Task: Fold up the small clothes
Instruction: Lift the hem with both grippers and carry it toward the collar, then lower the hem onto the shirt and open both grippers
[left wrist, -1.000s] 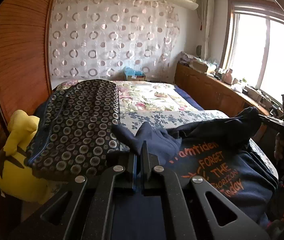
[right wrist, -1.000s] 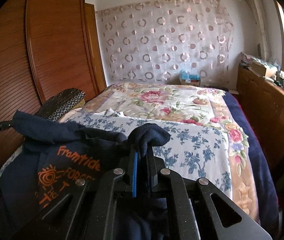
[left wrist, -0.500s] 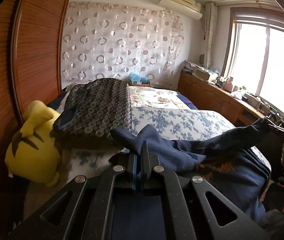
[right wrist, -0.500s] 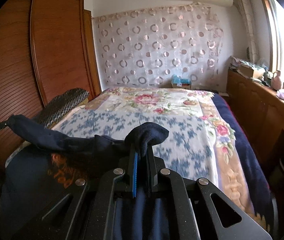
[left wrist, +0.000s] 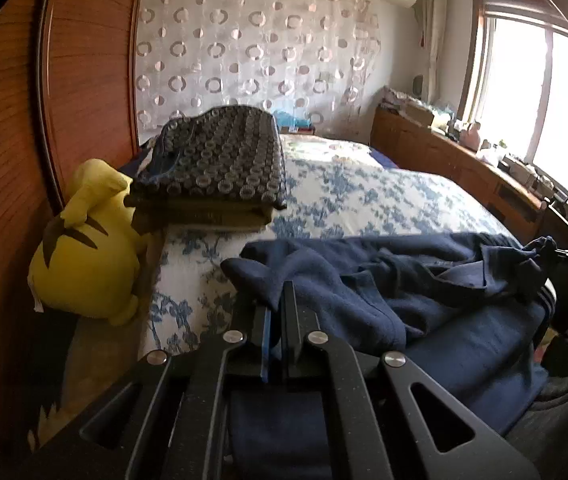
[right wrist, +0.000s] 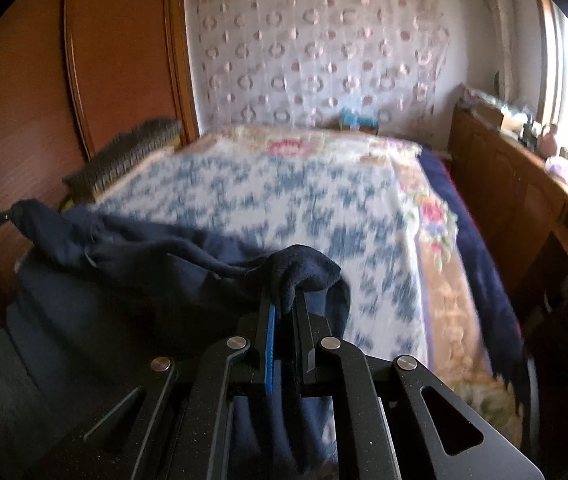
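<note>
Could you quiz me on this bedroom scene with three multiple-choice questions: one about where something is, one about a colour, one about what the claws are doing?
1. Where is the yellow plush toy?
A. against the wooden wardrobe beside the bed
B. on the window sill
C. under the garment

2. What colour is the fleece garment?
A. red
B. navy blue
C. white

3. What are both claws doing?
A. gaping empty
B. clamped on the garment
C. holding the toy

A: yellow plush toy leans by the wooden wardrobe.
B: the navy blue fleece garment.
B: left claw and right claw pinch cloth.
</note>
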A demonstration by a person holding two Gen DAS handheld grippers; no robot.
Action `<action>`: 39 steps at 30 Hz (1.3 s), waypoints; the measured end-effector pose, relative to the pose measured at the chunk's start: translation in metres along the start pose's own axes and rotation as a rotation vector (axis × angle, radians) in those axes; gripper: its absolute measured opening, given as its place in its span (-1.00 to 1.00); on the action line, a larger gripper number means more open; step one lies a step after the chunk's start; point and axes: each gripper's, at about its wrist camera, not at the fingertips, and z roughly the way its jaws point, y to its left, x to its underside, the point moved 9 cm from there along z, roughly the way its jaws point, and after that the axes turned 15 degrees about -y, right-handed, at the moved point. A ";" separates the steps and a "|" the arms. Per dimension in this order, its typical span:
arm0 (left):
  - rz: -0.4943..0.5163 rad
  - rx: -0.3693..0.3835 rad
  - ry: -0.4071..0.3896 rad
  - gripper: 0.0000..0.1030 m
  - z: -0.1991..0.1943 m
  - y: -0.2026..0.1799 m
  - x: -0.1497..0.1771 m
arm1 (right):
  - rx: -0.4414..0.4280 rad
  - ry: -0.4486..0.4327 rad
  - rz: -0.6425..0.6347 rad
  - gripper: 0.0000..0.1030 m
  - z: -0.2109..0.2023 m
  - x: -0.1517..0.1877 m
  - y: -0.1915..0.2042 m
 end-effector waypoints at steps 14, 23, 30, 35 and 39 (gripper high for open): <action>0.036 0.002 -0.038 0.49 -0.008 0.008 -0.023 | 0.062 -0.006 -0.051 -0.38 -0.005 -0.035 -0.005; 0.056 -0.024 -0.027 0.50 0.028 0.022 -0.045 | 0.085 -0.045 -0.045 -0.15 0.013 -0.055 -0.009; 0.092 -0.009 0.045 0.50 0.071 0.020 -0.043 | 0.056 -0.024 -0.017 -0.15 0.056 -0.039 -0.013; 0.091 0.003 0.136 0.50 0.097 0.016 -0.022 | 0.043 0.019 -0.023 -0.11 0.081 -0.036 -0.015; 0.076 0.002 0.184 0.50 0.107 0.016 -0.003 | 0.037 0.050 -0.025 -0.10 0.090 -0.030 -0.018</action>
